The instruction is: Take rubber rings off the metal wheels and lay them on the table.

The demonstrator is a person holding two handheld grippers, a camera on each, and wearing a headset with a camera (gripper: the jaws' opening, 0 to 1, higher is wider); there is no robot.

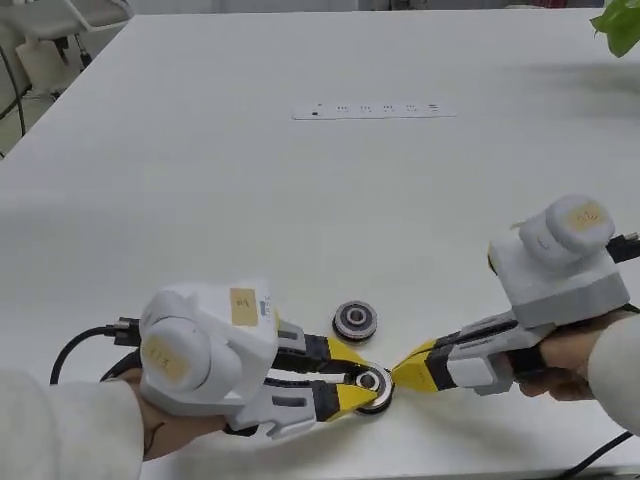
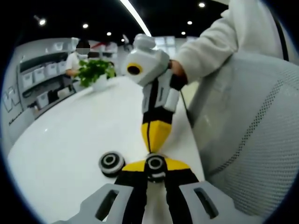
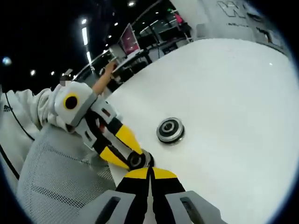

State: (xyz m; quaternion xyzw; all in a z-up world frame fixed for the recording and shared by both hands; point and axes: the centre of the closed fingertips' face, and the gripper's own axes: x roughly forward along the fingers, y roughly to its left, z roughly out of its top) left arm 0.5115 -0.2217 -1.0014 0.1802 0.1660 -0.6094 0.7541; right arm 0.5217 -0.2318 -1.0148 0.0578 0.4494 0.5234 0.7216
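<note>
A small metal wheel with a dark rubber ring (image 1: pixel 372 384) is held just above the table's near edge, and my left gripper (image 1: pixel 368 386) is shut on it. In the left gripper view the wheel (image 2: pixel 155 164) sits between the yellow jaws. My right gripper (image 1: pixel 397 375) comes in from the right, shut, its yellow tips touching the wheel's rim. I cannot tell whether they pinch the ring. The right gripper view has the held wheel (image 3: pixel 137 160) just beyond my closed tips (image 3: pixel 149 169). A second wheel (image 1: pixel 354 320) lies flat on the table close behind.
A white power strip (image 1: pixel 372 110) lies further back on the white table (image 1: pixel 200 200). A green plant (image 1: pixel 622 25) stands at the far right corner. A black cable (image 1: pixel 80 345) trails from the left gripper. A mesh chair (image 2: pixel 252 121) is behind the near edge.
</note>
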